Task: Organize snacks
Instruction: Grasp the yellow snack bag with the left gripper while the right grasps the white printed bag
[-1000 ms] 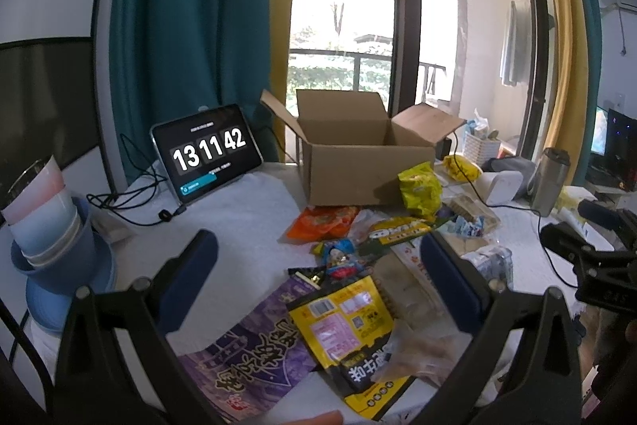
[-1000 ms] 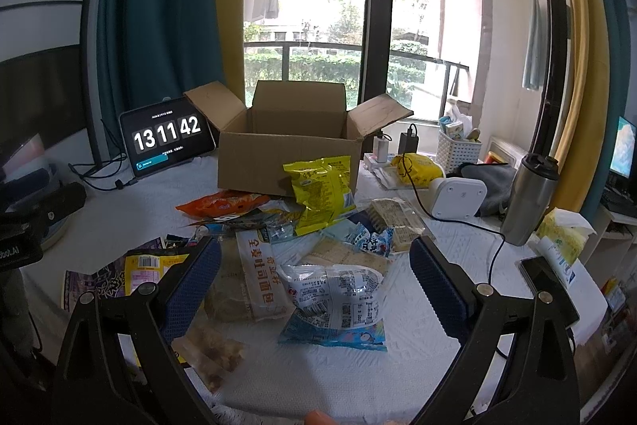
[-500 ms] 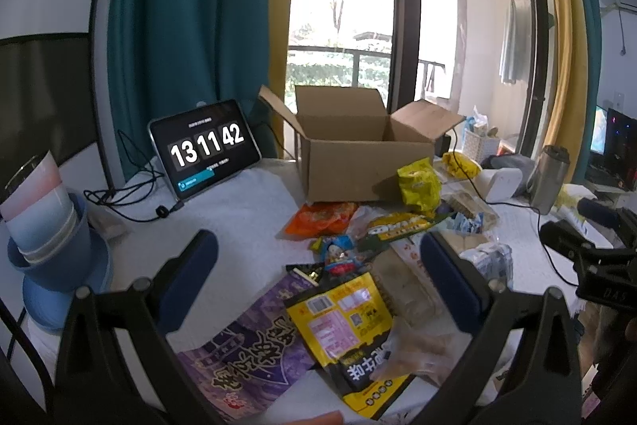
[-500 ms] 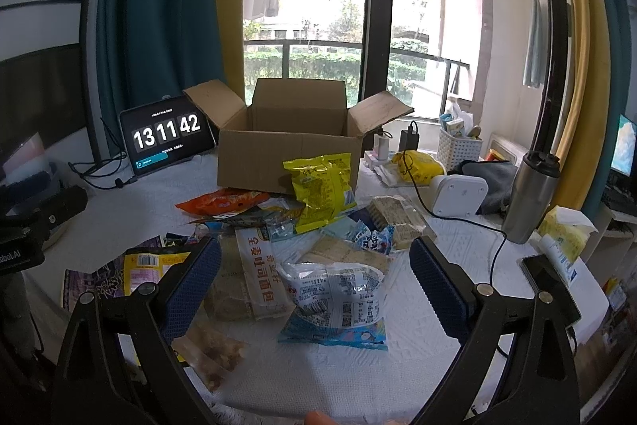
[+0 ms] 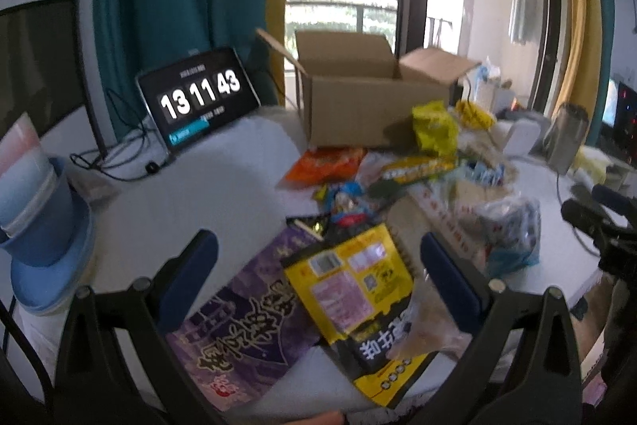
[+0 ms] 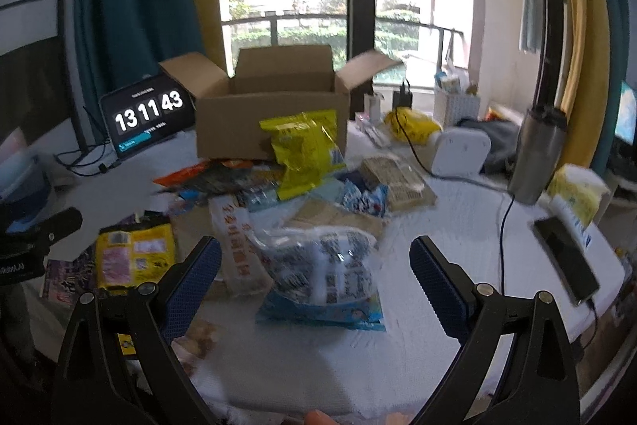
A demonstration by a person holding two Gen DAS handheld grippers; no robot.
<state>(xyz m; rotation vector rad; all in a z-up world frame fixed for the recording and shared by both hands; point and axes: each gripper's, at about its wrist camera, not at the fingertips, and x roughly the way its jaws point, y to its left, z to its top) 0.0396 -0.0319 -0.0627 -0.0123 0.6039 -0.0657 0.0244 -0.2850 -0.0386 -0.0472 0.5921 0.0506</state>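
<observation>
left wrist view shows the left gripper (image 5: 318, 265) with its two blue pads spread wide, empty, above a flat yellow and black plastic snack pouch (image 5: 358, 301) that lies partly on a flat purple foil bag (image 5: 247, 321) at the near edge of the white cloth-covered table (image 5: 207, 186). the right gripper (image 6: 314, 273) is spread wide also and holds nothing; between its pads lies a puffy clear plastic bag with blue print (image 6: 322, 273), near the table edge.

the rest of the snacks lie in a loose pile in the middle of the table, with a crumpled yellow bag (image 6: 304, 150) leaning on the front wall of the open brown cardboard box (image 6: 270, 106). the box stands behind the pile, its flaps open; if anything is inside, i cannot tell.

i judge that nothing is picked yet and the step in hand is the first grasp. to do it well, each gripper should go low and take one packet only by a free edge or a sealed seam, not by the air-filled middle, because smooth foil can slip. the upper packets should go first, so the ones below are not dragged off the table. then lift above the box wall before releasing.
</observation>
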